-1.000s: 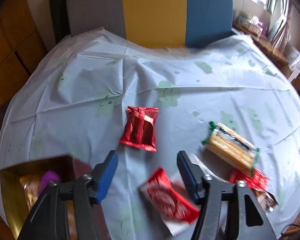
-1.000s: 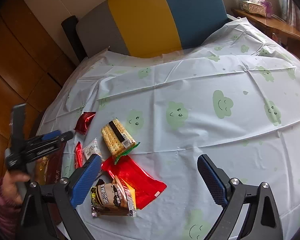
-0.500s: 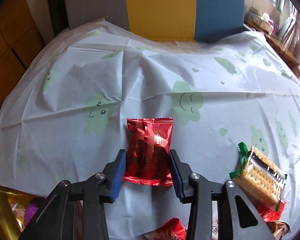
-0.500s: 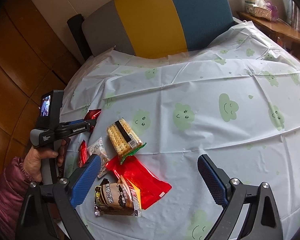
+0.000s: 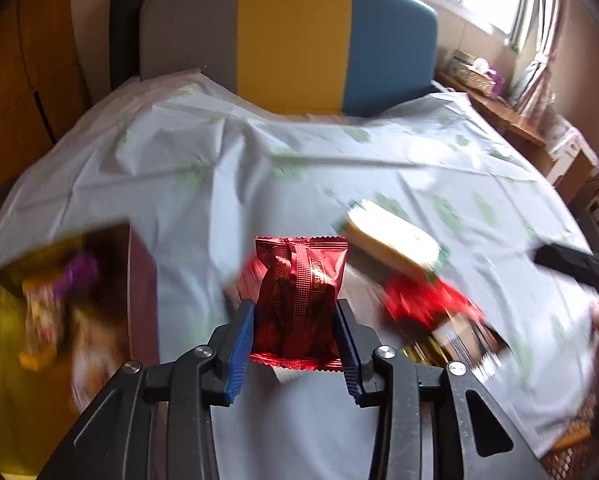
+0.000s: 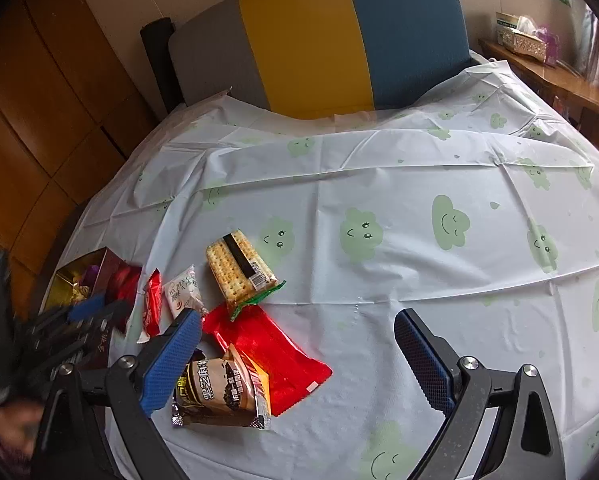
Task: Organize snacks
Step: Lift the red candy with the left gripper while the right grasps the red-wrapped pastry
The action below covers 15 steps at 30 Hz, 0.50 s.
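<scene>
My left gripper [image 5: 295, 308] has a dark red foil snack packet [image 5: 299, 280] upright between its blue pads, lifted off the tablecloth, and its jaws are still closing on it. An open gold box [image 5: 3, 320] holding several snacks lies just to its left. In the right wrist view the left gripper [image 6: 95, 308] is a blur at the box [image 6: 71, 276], with the red packet [image 6: 123, 280] in it. My right gripper [image 6: 295, 320] stands open above the snack pile, holding nothing.
On the tablecloth [image 6: 379, 184] lie a cracker packet [image 6: 239, 268], a flat red packet [image 6: 271, 356], a brown sesame packet [image 6: 219, 396], a small white packet [image 6: 183, 292] and a thin red packet [image 6: 153, 304]. A grey, yellow and blue chair back [image 6: 311, 36] stands behind the table.
The left gripper went forward to the dark red packet, shut on it and lifted it, then swung back to the left near the box. The right gripper has hardly moved.
</scene>
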Each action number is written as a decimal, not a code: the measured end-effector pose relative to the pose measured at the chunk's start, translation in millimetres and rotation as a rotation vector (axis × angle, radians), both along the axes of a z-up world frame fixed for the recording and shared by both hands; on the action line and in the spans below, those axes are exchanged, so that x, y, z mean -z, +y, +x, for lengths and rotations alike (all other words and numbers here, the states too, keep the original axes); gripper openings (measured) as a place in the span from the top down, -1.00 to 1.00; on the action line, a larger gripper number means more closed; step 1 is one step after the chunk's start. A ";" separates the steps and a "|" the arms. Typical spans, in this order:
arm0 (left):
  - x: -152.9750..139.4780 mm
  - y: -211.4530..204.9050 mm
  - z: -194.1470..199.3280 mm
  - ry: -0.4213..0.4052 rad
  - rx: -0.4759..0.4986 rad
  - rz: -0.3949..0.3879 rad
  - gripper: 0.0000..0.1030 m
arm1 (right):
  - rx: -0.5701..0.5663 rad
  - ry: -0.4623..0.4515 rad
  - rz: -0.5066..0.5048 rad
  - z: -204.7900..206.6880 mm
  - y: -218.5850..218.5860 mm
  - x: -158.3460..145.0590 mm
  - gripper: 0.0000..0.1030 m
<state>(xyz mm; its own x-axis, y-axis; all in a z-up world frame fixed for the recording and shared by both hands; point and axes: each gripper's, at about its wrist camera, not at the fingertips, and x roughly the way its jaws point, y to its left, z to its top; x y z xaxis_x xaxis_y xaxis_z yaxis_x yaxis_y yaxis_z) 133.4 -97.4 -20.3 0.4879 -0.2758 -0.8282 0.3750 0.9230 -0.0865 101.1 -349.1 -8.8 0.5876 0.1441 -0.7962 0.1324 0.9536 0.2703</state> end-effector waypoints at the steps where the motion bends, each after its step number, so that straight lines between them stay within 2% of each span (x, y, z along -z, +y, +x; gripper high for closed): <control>1: 1.7 1.8 -10.3 0.002 0.000 -0.002 0.23 | -0.005 0.001 -0.009 -0.1 1.6 0.9 -0.89; 7: 17.4 16.9 -72.7 0.012 0.033 0.016 0.23 | -0.062 0.010 -0.031 0.7 14.2 7.9 -0.82; 10: 28.7 22.4 -92.5 0.018 0.059 0.042 0.23 | -0.119 0.013 -0.045 1.1 28.2 11.7 -0.68; 12: 35.1 26.2 -101.0 0.023 0.072 0.045 0.23 | -0.169 0.017 -0.036 0.6 41.0 13.5 -0.50; 15: 42.4 28.4 -112.3 0.006 0.095 0.052 0.23 | -0.243 0.014 -0.054 1.9 65.3 12.8 -0.41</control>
